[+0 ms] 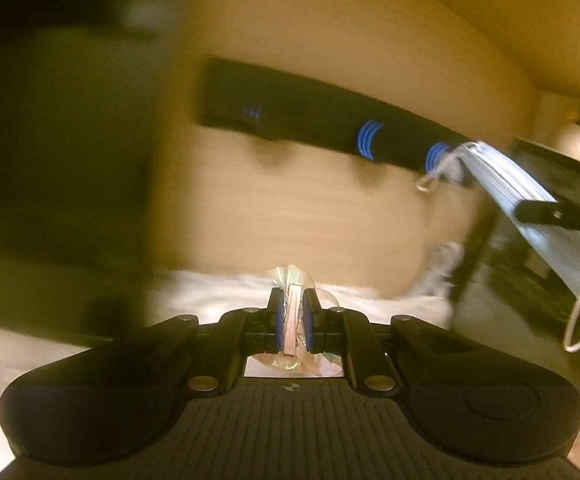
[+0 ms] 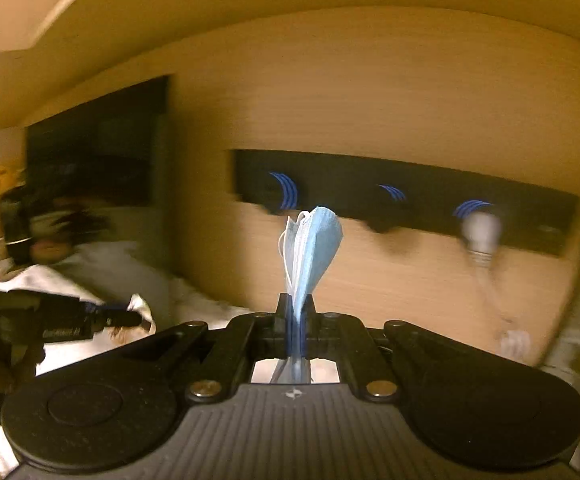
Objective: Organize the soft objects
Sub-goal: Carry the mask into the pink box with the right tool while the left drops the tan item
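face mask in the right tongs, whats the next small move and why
Probably carry the face mask forward to the black hook rail and loop an ear strap over a peg. The right tongs are shut on the folded mask, it hangs free in the air, and the rail on the wooden wall is straight ahead.

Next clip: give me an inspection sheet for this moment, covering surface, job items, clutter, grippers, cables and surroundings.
Surface: white bedding, blurred.
Job's things: blue face mask; clear crinkly wrapped item.
Clutter: bulb-like white object hanging from the rack.
Grippers: right gripper shut on the face mask; left gripper shut on the wrapped item.
Cables: nothing seen.
Surroundings: wooden wall panel; black hook rack with blue stripes.
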`<action>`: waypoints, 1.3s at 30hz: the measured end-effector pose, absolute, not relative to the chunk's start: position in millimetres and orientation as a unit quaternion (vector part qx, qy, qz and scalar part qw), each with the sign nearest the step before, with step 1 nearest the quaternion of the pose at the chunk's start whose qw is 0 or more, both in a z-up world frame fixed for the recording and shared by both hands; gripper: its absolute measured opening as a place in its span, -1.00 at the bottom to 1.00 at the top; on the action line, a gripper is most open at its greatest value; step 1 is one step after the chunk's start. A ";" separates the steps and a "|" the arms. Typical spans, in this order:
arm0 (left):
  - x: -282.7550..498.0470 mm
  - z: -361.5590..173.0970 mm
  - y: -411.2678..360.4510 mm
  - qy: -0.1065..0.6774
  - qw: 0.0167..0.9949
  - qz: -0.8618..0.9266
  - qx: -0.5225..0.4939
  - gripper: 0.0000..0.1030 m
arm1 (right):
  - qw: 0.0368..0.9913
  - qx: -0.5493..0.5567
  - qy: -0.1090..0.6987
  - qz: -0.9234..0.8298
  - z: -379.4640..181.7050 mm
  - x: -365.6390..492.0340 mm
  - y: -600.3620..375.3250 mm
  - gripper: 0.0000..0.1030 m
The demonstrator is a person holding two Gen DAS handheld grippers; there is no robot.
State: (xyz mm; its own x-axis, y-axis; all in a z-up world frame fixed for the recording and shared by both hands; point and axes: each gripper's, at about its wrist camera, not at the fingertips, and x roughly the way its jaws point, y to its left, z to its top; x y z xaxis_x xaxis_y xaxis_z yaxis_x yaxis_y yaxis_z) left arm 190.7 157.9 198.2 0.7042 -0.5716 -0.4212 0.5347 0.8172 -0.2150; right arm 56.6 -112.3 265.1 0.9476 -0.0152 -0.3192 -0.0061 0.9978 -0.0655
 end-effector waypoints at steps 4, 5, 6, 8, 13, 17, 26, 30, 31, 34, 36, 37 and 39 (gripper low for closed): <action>200.6 173.6 107.1 0.281 0.896 -0.340 -0.040 -0.76 | 0.983 -0.007 0.182 -0.038 255.0 53.2 -148.2 -0.92; 199.9 166.6 94.5 0.292 0.889 -0.349 -0.039 -0.76 | 0.981 0.000 0.189 -0.044 250.1 53.2 -155.9 -0.92; 199.6 158.9 82.9 0.304 0.882 -0.358 -0.038 -0.75 | 0.979 0.005 0.197 -0.051 244.5 54.0 -162.9 -0.92; 201.7 143.5 62.5 0.326 0.869 -0.372 -0.037 -0.74 | 0.976 0.012 0.209 -0.059 235.5 56.3 -176.5 -0.92; 211.9 99.7 20.9 0.417 0.838 -0.350 -0.041 -0.67 | 0.966 0.033 0.249 -0.064 207.2 59.8 -195.8 -0.92; 211.9 82.0 8.2 0.439 0.845 -0.304 0.015 -0.67 | 0.953 0.061 0.291 -0.053 179.7 76.0 -206.7 -0.92; 204.8 119.9 49.3 0.393 0.867 -0.302 -0.054 -0.67 | 0.935 0.113 0.334 -0.032 149.7 105.4 -214.4 -0.92; 201.1 136.5 80.0 0.375 0.882 -0.274 -0.083 -0.67 | 0.936 0.120 0.331 -0.017 149.5 110.0 -208.4 -0.92; 199.0 139.1 87.8 0.373 0.884 -0.269 -0.088 -0.67 | 0.936 0.125 0.330 -0.010 149.8 109.9 -207.2 -0.92; 190.6 142.3 105.4 0.372 0.885 -0.260 -0.107 -0.67 | 0.931 0.154 0.331 0.016 143.4 115.7 -200.5 -0.92; 182.1 141.9 118.4 0.375 0.883 -0.256 -0.120 -0.67 | 0.921 0.185 0.341 0.033 129.6 126.7 -194.6 -0.92; 177.0 141.5 124.6 0.378 0.882 -0.254 -0.124 -0.67 | 0.914 0.198 0.351 0.039 120.7 132.9 -191.3 -0.92; 167.7 135.9 139.6 0.381 0.881 -0.248 -0.128 -0.67 | 0.894 0.222 0.387 0.047 94.1 150.6 -181.3 -0.92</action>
State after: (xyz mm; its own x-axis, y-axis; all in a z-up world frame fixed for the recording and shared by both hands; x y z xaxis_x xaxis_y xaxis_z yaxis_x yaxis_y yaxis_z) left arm 167.7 139.6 135.9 0.5857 -0.5353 -0.6086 0.3399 0.8439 -0.4152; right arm 150.6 -181.3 94.1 0.6956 0.2555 -0.6714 0.0885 0.8970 0.4330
